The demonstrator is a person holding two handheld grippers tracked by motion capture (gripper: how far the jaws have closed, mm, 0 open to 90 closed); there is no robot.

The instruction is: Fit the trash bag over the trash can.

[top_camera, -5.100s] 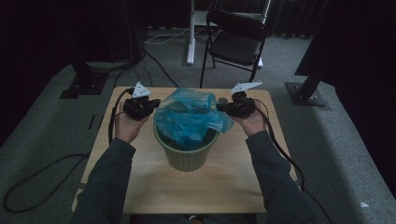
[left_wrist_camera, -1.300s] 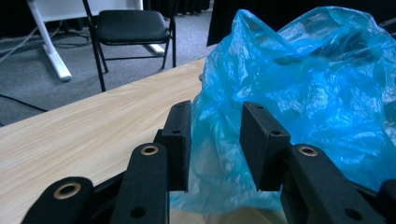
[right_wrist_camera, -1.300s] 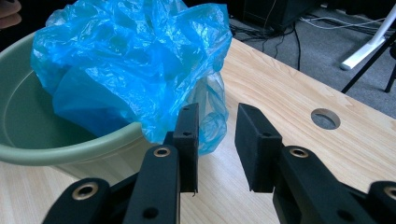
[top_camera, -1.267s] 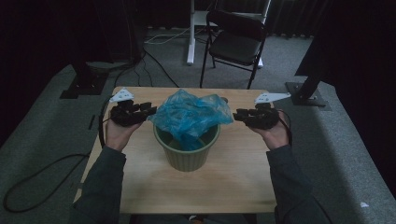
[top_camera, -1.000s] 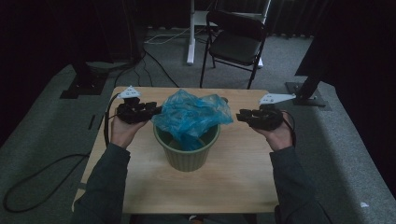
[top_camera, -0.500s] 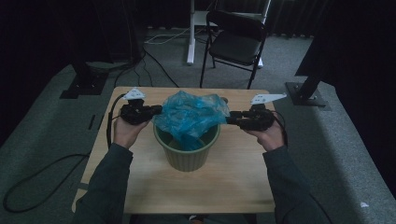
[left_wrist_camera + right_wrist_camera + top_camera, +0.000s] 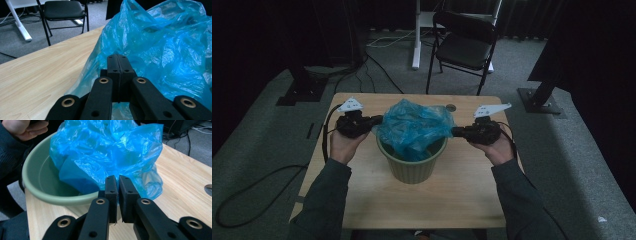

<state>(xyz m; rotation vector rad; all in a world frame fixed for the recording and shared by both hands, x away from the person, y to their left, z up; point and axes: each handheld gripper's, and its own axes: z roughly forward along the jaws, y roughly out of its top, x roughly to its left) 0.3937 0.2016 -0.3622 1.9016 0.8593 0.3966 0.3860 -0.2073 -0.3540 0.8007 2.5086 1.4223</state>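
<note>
Drawn in toward the middle since a second ago, most of all on the right side; both sets of jaws closed just now.

At nine o'clock of the blue bag (image 7: pixel 414 125): left gripper (image 7: pixel 379 120), clenched flat, pads pressed together in the left gripper view (image 7: pixel 117 65) with crinkled film right at the tips. Cannot tell whether any film sits between the pads.

In the middle of the table (image 7: pixel 462 195): the bag, bunched and heaped up out of the green bin (image 7: pixel 412 170), spilling past the rim on the right and not yet spread over it.

At three o'clock of the bag: right gripper (image 7: pixel 455 131), closed down to a thin slit in its own view (image 7: pixel 117 181), tips at the bag's outer fold just above the rim (image 7: pixel 62 200). Hard to say if film is caught here either.

For a clean job, probably: check for a real pinch on each edge before pulling. Draw apart evenly toward nine and three, low and slow, to open the mouth without tearing. Keep the pull level so the light bin stays put. Then fold each edge down over the rim.
</note>
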